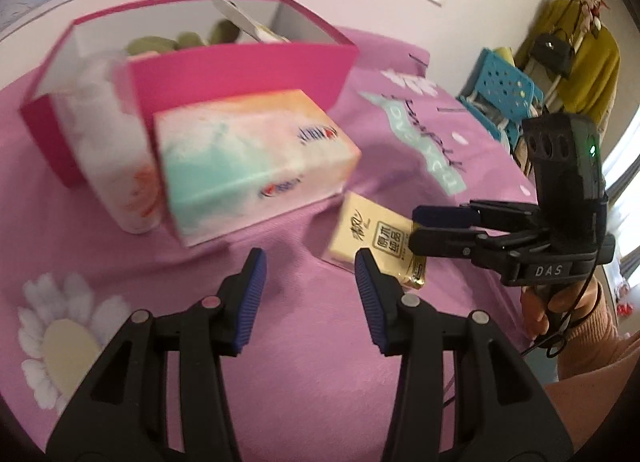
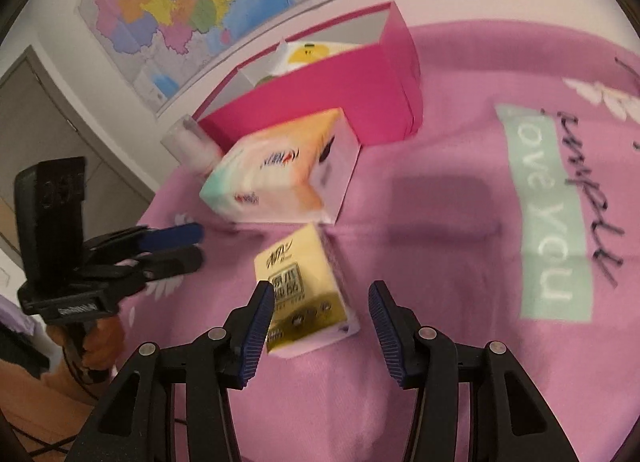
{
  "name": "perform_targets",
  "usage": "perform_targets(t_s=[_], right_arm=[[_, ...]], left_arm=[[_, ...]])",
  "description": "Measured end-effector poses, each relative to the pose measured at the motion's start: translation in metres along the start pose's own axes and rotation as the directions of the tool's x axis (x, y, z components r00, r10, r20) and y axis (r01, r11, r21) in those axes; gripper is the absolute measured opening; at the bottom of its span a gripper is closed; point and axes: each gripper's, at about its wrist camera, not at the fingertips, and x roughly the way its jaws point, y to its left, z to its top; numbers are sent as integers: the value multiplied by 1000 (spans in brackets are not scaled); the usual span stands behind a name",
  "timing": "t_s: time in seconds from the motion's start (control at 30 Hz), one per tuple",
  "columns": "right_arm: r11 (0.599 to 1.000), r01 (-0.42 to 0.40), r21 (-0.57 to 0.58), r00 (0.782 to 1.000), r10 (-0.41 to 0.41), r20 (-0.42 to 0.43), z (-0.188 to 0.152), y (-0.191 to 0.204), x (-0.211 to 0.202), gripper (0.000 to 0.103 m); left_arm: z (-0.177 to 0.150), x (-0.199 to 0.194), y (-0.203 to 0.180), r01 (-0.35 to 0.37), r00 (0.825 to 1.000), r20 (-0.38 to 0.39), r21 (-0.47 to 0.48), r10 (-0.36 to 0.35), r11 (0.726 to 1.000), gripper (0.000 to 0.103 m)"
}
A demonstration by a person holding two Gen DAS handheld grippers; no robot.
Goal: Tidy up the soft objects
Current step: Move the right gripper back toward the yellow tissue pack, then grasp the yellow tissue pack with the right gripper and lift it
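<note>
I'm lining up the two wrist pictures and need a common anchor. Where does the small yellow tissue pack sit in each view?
Left wrist view: the yellow tissue pack lies right of centre on the pink cloth, beyond the left gripper, its right end hidden behind the right gripper.
Right wrist view: the pack lies low at centre, between the right gripper's fingers.
Shared landmark: the pink box.

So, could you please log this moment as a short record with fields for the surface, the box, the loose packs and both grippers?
surface: pink cloth
box: pink box, open top, items already inside
large tissue pack: on the cloth, just in front of the box
yellow tissue pack: on the cloth, nearer the grippers
left gripper: open, empty
right gripper: open, yellow pack between its fingers, not gripped
</note>
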Motion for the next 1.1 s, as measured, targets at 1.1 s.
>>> perform_targets(t_s=[1.1], right_arm=[[993,-108,50,993,111,-47,-18,8,10,39]], left_arm=[[-10,10,-3,53,997,-62,4,-53,999,37]])
